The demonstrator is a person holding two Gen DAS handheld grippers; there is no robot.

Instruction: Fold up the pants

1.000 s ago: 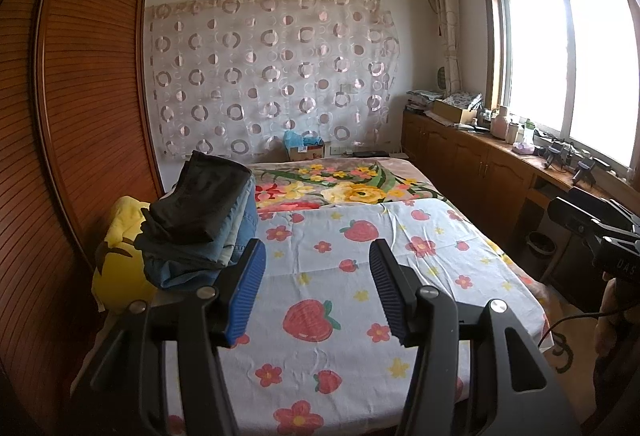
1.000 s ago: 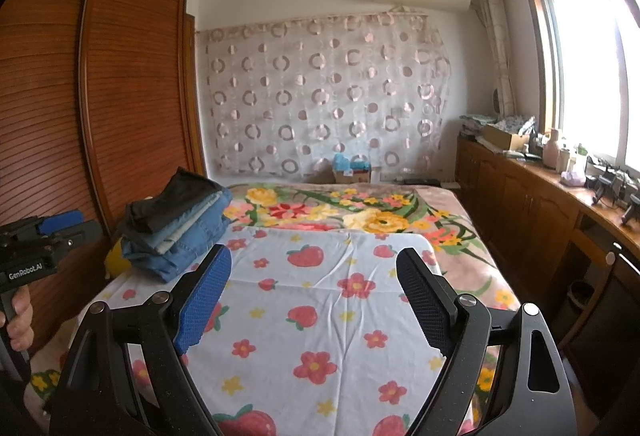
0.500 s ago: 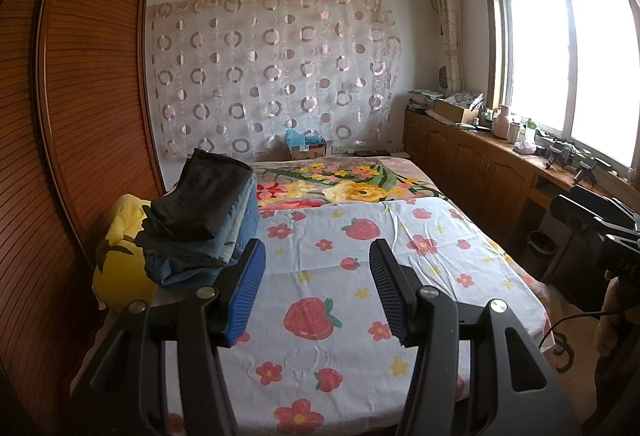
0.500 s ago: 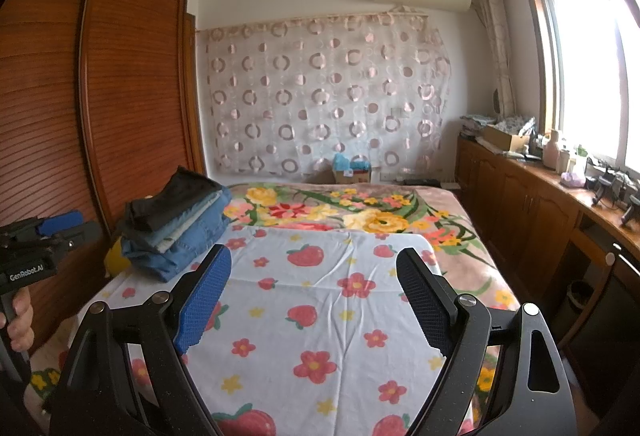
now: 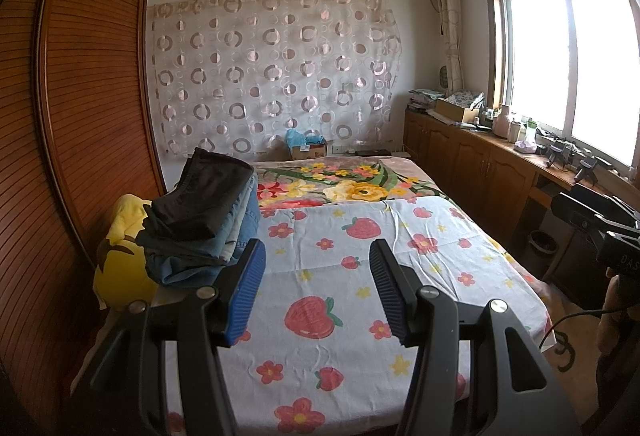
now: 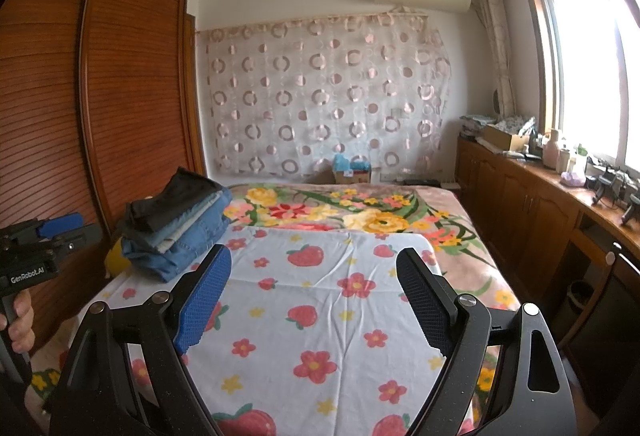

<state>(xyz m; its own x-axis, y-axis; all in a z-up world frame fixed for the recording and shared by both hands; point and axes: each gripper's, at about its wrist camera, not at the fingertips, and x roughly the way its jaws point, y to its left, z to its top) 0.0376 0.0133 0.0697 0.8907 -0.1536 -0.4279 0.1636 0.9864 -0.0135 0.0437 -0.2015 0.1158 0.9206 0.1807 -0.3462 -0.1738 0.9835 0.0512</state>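
Bedroom: both grippers gape empty; left gripper [image 6: 60,226] reads, seemingly, "GenRobot.AI".

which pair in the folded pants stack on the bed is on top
The black pair tops the stack; the blue denim pairs lie beneath it.

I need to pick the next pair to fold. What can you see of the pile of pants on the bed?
The pile of pants is a stack of folded garments: black ones on top, pale and blue denim beneath. It leans slightly and sits at the left edge of the strawberry sheet, resting partly on a yellow cushion by the wooden wardrobe. Neither claw touches it.
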